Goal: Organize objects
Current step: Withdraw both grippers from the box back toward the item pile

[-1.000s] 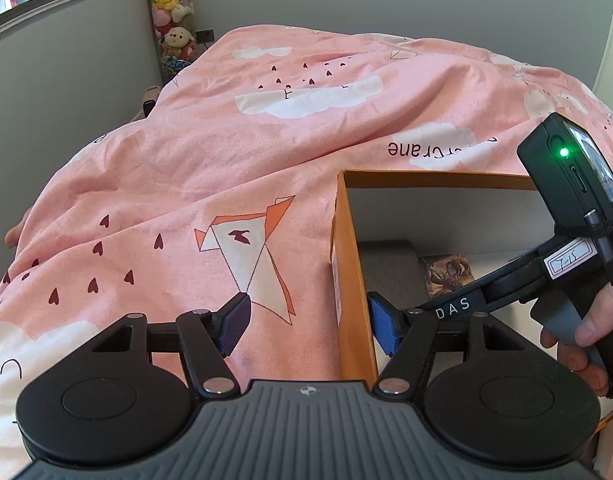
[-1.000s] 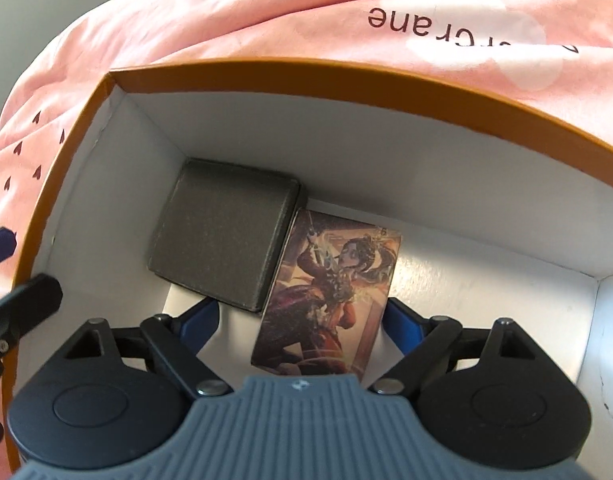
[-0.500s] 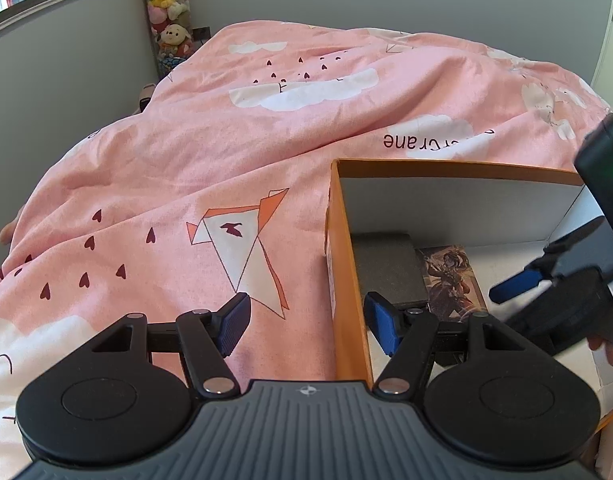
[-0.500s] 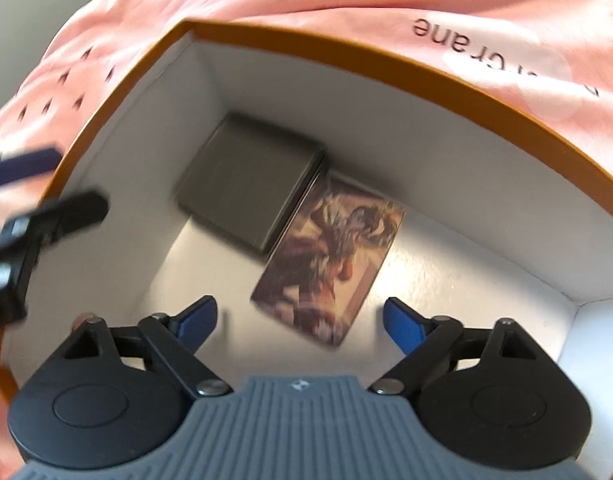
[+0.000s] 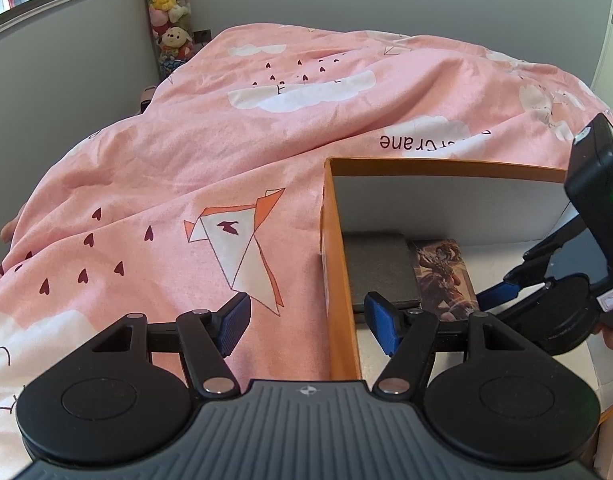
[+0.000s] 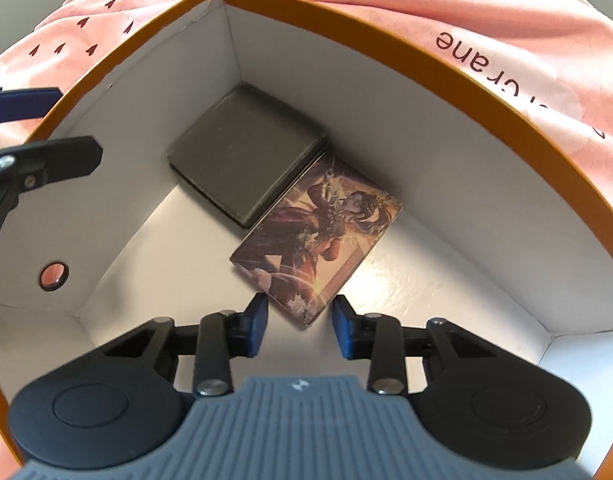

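Inside the orange box (image 6: pixel 446 64) on the bed (image 5: pixel 266 152), a dark grey case (image 6: pixel 246 152) lies flat in the far corner with an illustrated card box (image 6: pixel 318 236) touching its side. The right hand-held gripper (image 6: pixel 300 326) hovers over the box floor, fingers spread and empty, the card box's near corner between them. The left hand-held gripper (image 5: pixel 306 324), also spread and empty, straddles the box's left wall. Both items look stowed. No loose objects show on the bedspread, so little seems left, perhaps only withdrawing.
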`<action>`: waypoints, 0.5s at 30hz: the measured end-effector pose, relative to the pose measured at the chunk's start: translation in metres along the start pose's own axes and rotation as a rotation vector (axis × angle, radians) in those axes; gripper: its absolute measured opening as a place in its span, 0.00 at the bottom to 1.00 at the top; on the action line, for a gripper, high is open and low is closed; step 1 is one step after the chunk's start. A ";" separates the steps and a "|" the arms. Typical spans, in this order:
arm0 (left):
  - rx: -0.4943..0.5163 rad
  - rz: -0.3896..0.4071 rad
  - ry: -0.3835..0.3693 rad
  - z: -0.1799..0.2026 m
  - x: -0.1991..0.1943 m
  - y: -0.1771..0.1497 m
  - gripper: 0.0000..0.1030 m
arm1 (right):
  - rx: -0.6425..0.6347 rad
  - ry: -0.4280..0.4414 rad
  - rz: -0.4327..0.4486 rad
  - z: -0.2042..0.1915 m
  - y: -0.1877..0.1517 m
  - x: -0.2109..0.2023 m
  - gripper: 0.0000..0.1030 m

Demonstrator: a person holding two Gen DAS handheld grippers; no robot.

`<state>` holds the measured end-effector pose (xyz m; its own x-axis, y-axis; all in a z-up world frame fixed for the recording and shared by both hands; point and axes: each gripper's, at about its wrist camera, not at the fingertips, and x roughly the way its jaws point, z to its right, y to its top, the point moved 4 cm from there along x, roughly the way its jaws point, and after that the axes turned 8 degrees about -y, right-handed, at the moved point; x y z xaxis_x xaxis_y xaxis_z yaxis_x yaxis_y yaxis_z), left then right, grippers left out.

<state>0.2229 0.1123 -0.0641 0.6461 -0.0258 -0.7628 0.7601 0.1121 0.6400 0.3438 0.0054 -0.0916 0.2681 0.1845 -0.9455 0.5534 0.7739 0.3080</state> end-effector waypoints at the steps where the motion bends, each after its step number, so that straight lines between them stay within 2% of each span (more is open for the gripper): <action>1: 0.002 0.005 0.002 0.001 -0.001 0.000 0.74 | -0.004 -0.008 0.008 0.002 0.001 0.000 0.35; 9: 0.027 0.080 0.073 0.009 -0.020 0.002 0.74 | -0.031 -0.036 0.030 0.014 0.005 -0.004 0.36; 12: 0.027 0.131 0.089 0.014 -0.036 0.005 0.77 | -0.031 -0.033 0.032 0.016 0.004 -0.015 0.36; 15: 0.044 0.181 0.093 0.026 -0.053 0.007 0.78 | -0.025 -0.051 0.074 0.020 0.000 -0.036 0.36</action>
<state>0.1956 0.0885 -0.0163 0.7645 0.0832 -0.6393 0.6362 0.0628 0.7690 0.3494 -0.0134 -0.0559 0.3479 0.2111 -0.9135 0.5111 0.7742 0.3735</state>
